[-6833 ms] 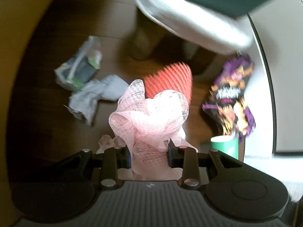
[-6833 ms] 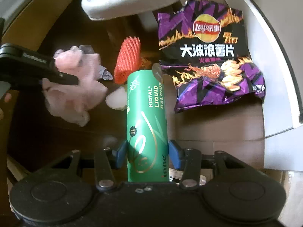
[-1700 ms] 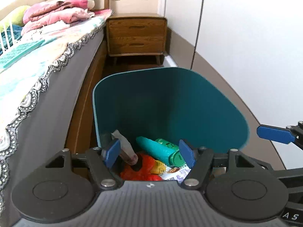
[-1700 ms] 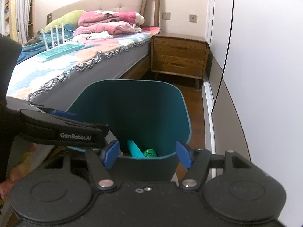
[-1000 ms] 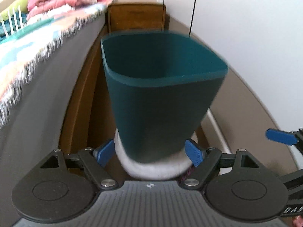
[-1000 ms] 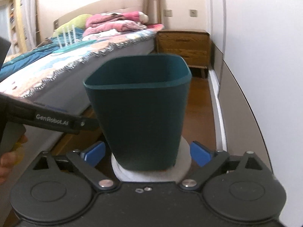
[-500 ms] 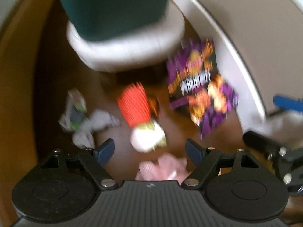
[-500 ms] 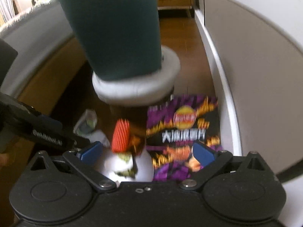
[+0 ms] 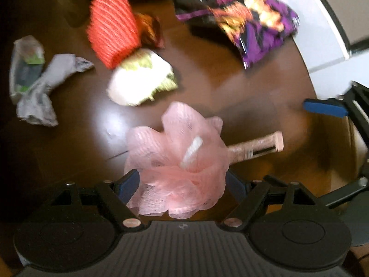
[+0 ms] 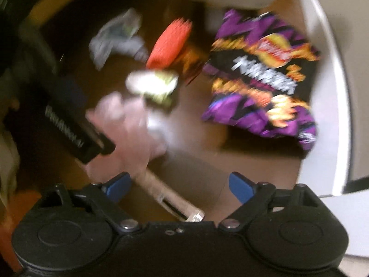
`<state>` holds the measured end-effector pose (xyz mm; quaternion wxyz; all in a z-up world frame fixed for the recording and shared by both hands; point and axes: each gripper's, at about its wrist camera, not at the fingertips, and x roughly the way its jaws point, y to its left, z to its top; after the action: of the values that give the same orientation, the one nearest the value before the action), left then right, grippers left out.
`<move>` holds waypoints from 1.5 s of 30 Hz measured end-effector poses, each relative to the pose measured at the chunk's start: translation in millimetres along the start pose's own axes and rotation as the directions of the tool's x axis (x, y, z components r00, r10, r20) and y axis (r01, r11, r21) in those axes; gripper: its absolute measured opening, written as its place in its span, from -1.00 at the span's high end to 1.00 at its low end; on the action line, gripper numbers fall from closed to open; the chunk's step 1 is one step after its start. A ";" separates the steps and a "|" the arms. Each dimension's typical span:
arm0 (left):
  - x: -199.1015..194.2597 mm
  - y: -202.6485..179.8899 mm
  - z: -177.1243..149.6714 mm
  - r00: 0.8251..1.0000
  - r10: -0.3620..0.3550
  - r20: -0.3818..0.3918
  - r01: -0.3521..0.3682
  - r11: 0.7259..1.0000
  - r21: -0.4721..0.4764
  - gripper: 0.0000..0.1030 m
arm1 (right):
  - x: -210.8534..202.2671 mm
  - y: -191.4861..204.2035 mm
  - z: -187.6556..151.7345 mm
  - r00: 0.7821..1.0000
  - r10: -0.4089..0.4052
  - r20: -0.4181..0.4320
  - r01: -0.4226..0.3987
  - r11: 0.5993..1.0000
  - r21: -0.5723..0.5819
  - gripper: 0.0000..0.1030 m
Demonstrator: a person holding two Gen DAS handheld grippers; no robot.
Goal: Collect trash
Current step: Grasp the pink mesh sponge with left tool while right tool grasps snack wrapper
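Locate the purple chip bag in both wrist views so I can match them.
Left wrist: the purple chip bag lies at the top right, partly cut off by the top edge, beside the white baseboard.
Right wrist: the chip bag fills the upper right, its whole front showing, though blurred.
Shared landmark: the orange foam net lies just left of the bag in both views.

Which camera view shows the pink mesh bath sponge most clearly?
The left wrist view: the pink mesh bath sponge fills its centre, netting visible. The right wrist view shows it as a blurred pink patch, partly hidden behind the left gripper.
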<state>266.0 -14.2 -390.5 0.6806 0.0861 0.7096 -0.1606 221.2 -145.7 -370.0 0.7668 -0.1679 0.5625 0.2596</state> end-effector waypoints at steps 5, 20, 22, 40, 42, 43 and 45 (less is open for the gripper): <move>20.1 -2.6 -8.1 1.000 0.003 -0.022 -0.002 0.999 0.046 -0.59 | 30.6 26.4 -2.1 0.996 0.025 -0.081 -0.036 0.991 -0.129 -0.61; 41.8 10.4 -15.0 0.998 -0.026 -0.058 0.026 1.000 0.007 -0.16 | 66.5 55.4 2.2 0.992 -0.010 -0.129 -0.018 0.975 -0.220 0.04; 41.8 9.1 -14.2 0.998 -0.025 -0.053 0.026 1.000 0.006 -0.01 | 63.7 52.8 1.2 0.992 -0.009 -0.128 -0.021 0.974 -0.226 0.20; -0.9 19.6 -9.9 1.000 -0.003 0.000 0.003 0.999 -0.048 0.40 | 21.4 7.6 -23.8 0.990 -0.034 -0.137 0.064 0.974 0.219 0.60; -10.3 18.3 -10.0 1.000 -0.007 0.008 0.007 0.998 -0.058 0.40 | 9.0 1.1 -23.6 0.993 -0.035 -0.113 0.064 0.961 0.268 0.60; -16.7 18.0 -10.3 1.000 -0.012 0.014 0.013 0.998 -0.060 0.40 | 2.5 -1.7 -21.2 0.994 -0.039 -0.101 0.067 0.955 0.290 0.61; -31.5 17.7 -11.7 0.999 -0.012 0.034 0.014 0.998 -0.054 0.40 | -14.4 -6.7 -14.4 0.997 -0.047 -0.061 0.065 0.940 0.336 0.61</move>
<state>262.8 9.4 -361.0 0.6936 0.0603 0.7025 -0.1474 210.6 -162.1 -361.0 0.7763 -0.0567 0.6136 0.1328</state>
